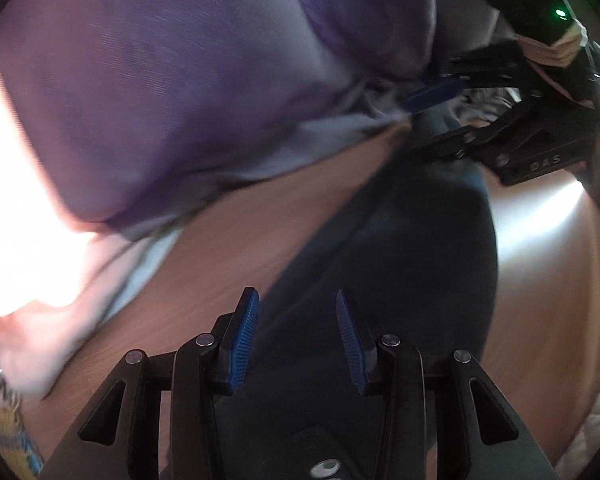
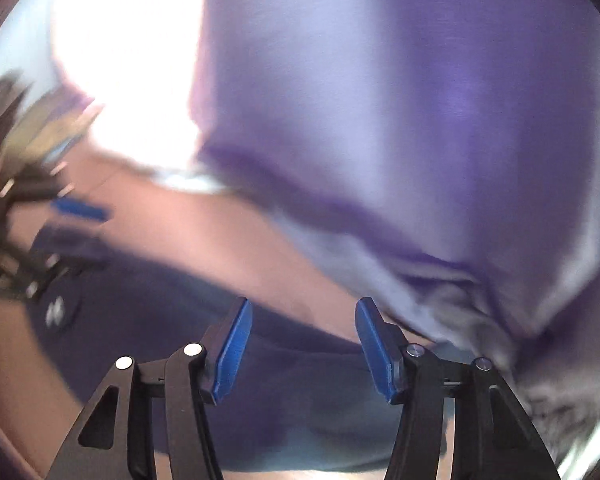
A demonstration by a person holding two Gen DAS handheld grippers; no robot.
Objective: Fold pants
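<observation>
Purple pants [image 1: 172,92] are spread on the table [image 1: 260,232]; soft, limp cloth, best pinched at a hem. Left tongs [image 1: 298,340] and right tongs [image 2: 304,348] stand apart, empty.

Right gripper [image 2: 302,346] jaws apart, nothing between; purple pants [image 2: 420,120] ahead on wooden table [image 2: 204,232]; blurred.

Both tongs [image 1: 298,336] [image 2: 304,344] apart, empty.

wooden table [image 1: 260,232]; purple pants [image 1: 172,80] lying on it.
</observation>
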